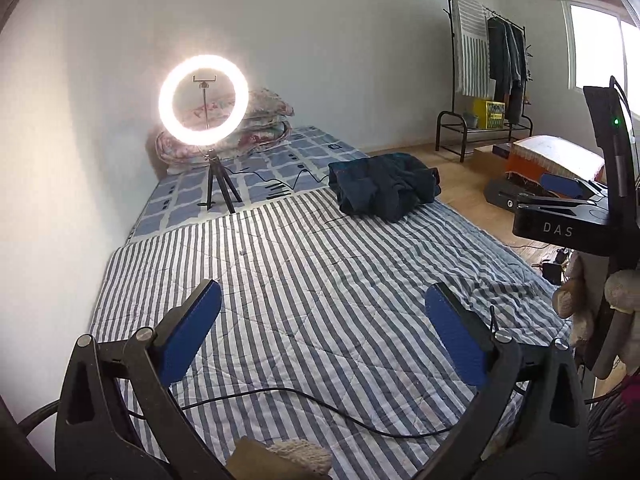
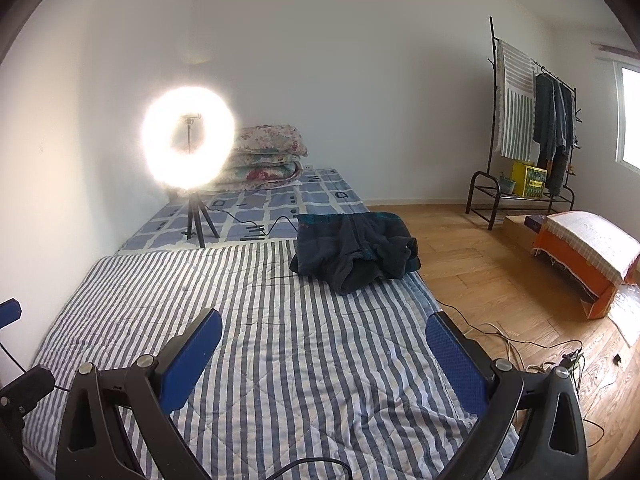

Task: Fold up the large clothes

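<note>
- your left gripper (image 1: 322,322) sits low in the frame of its own view, blue pads spread wide with nothing between them; only striped bedding shows in the gap.
- your right gripper (image 2: 324,350) is likewise splayed and holds nothing; in the left wrist view its body shows at the right edge, raised above the floor beside the bed.
- the dark garment (image 1: 384,186) lies in a bunched heap right of centre in the upper half of the frame, on the far right part of the striped quilt (image 1: 280,280), close to that edge. it is well apart from both grippers, with open quilt between.
- in the right wrist view the dark garment (image 2: 356,250) shows a collar or zip line on top and loose lobes drooping forward: a rough bundle, neither spread flat nor squarely folded, so it fits either a piece awaiting work or one set aside.
- the ring light (image 1: 203,100) at upper left stands on its tripod at the bed's far end, presumably to light the quilt as work surface.
- a black cable (image 1: 320,404) crosses the quilt near your left gripper; it could snag cloth.
</note>
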### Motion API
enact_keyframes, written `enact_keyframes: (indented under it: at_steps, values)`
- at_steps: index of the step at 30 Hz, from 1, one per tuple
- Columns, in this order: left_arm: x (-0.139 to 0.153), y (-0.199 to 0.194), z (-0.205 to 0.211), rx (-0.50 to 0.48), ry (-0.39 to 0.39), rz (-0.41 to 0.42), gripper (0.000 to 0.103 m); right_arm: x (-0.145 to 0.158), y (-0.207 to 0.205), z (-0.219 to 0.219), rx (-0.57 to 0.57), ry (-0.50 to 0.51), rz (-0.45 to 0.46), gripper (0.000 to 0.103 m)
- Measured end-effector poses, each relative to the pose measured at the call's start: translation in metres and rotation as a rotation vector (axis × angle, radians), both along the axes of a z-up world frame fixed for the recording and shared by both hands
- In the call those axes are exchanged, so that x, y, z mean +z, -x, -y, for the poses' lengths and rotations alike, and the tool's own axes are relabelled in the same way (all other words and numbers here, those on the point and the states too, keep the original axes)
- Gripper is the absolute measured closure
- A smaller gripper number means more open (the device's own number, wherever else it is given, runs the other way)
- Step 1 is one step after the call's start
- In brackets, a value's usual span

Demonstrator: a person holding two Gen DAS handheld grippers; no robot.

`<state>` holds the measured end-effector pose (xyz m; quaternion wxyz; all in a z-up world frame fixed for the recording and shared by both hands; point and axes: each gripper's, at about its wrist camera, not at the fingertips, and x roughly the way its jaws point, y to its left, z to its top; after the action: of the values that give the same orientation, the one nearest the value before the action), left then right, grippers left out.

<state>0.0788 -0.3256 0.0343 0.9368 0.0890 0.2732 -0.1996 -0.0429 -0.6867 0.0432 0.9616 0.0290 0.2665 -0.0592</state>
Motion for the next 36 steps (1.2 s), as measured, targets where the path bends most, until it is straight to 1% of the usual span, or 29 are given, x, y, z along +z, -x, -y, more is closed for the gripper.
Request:
enact_keyframes:
  at_steps: [11,36]
  values:
    - [0.0058,0.0017,0.0009,0.005,-0.004,0.0,0.0,-0.0021,0.0004,-0.0021,-0.001,0.0,0.001,0.0]
    - [0.0056,0.0024,0.0022,0.007,0.002,0.0,0.0,-0.0028,-0.0009,-0.0028,-0.005,-0.001,-0.004,0.0]
